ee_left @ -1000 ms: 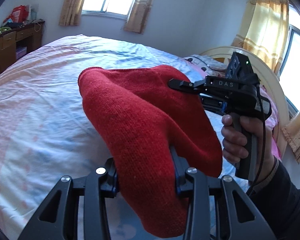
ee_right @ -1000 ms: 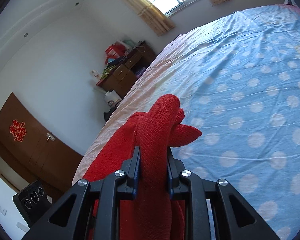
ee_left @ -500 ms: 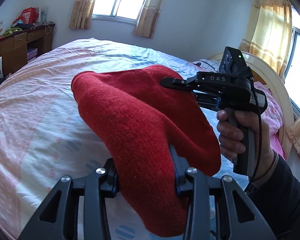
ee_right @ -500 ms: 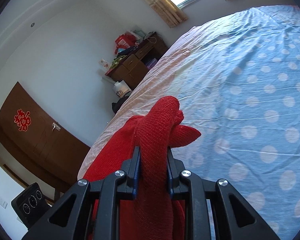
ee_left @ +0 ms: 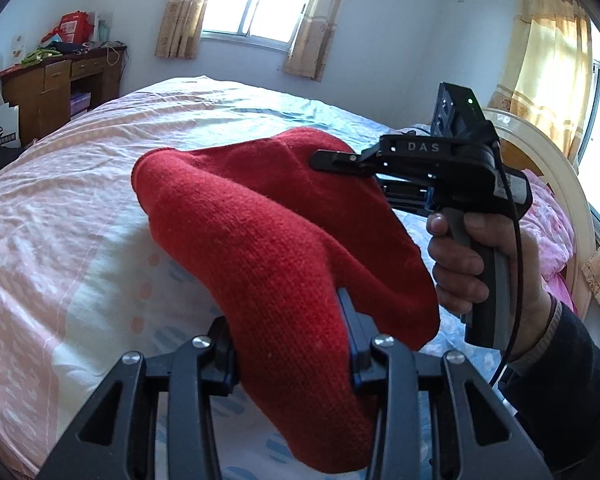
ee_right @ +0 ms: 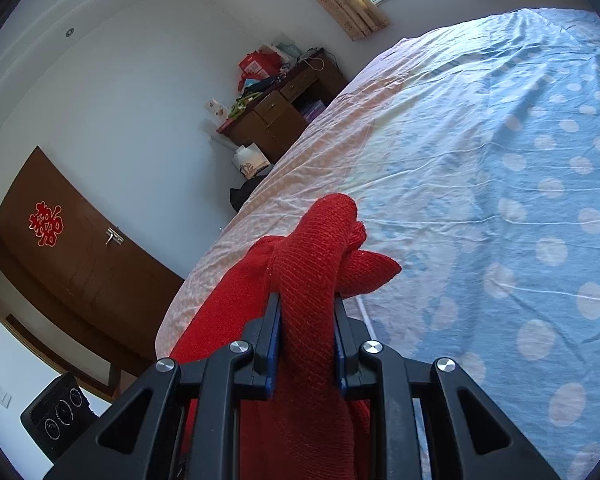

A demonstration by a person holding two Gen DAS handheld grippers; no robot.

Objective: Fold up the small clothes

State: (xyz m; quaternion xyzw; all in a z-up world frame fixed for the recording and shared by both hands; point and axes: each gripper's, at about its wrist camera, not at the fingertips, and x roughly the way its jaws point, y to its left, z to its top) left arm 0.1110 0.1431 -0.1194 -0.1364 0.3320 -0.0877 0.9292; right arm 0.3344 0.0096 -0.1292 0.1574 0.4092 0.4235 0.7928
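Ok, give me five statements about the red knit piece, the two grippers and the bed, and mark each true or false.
1. The left gripper is shut on the red knit garment. True.
2. The right gripper is open and holds nothing. False: its jaws are closed on a bunched fold of the garment.
3. The garment lies spread flat on the bed. False: it is held up above the sheet between the two grippers.
4. The sheet is blue with pale dots on one part and pinkish on another. True.
5. A wooden desk stands by the wall past the bed. True.
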